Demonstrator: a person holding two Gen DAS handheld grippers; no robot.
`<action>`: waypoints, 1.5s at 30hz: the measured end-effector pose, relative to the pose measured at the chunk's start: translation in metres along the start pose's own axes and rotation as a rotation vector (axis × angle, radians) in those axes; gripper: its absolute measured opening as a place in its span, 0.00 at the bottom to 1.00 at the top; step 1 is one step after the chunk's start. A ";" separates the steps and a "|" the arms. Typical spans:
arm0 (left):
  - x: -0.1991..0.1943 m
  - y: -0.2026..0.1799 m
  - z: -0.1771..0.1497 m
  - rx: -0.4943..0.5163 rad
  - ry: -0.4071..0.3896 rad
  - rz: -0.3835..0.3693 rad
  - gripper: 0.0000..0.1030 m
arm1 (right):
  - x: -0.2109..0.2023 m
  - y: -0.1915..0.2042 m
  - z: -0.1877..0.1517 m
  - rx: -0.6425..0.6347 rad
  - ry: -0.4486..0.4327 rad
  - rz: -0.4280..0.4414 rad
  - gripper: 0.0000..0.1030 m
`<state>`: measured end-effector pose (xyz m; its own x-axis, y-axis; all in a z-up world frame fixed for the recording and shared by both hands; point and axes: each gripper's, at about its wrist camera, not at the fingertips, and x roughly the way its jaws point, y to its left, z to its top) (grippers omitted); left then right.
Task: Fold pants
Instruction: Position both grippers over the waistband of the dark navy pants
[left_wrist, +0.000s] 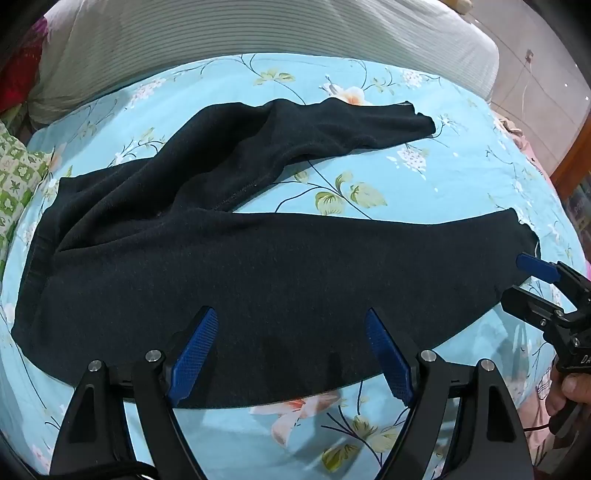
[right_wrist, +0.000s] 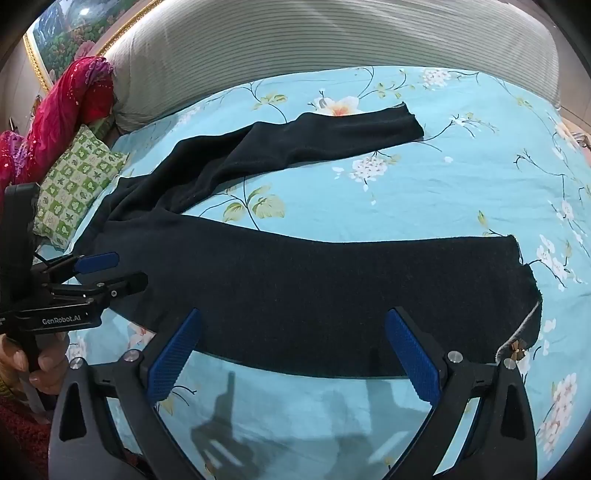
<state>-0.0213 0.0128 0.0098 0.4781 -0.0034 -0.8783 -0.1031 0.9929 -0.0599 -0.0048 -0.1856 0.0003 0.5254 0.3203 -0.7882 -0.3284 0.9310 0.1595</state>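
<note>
Dark navy pants (left_wrist: 258, 266) lie spread on the bed, waistband at the left, the two legs splayed apart toward the right; they also show in the right wrist view (right_wrist: 314, 280). The far leg (left_wrist: 332, 125) is wrinkled, the near leg (right_wrist: 369, 288) lies flat. My left gripper (left_wrist: 291, 350) is open and empty over the near edge of the pants near the hip. My right gripper (right_wrist: 291, 350) is open and empty over the near leg's front edge, close to its cuff (right_wrist: 524, 295). Each gripper shows in the other's view, the right one (left_wrist: 528, 280) and the left one (right_wrist: 110, 269).
The bed has a light blue floral sheet (right_wrist: 406, 192). A grey striped headboard cushion (right_wrist: 332, 40) runs along the back. A green checked pillow (right_wrist: 74, 188) and red cloth (right_wrist: 74, 99) lie at the far left. The bed's right edge drops to the floor (left_wrist: 535, 81).
</note>
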 end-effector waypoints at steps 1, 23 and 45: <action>0.000 0.000 0.000 0.000 0.000 -0.001 0.80 | 0.000 0.000 0.000 -0.003 -0.002 0.000 0.97; 0.003 0.000 -0.002 0.001 0.006 -0.007 0.80 | 0.004 0.002 -0.001 0.002 -0.013 0.007 0.97; 0.015 0.003 0.005 0.000 0.043 -0.017 0.80 | 0.003 -0.007 0.007 0.032 -0.024 0.020 0.97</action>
<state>-0.0101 0.0161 -0.0007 0.4421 -0.0258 -0.8966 -0.0946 0.9927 -0.0752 0.0049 -0.1896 0.0009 0.5377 0.3428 -0.7703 -0.3137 0.9294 0.1946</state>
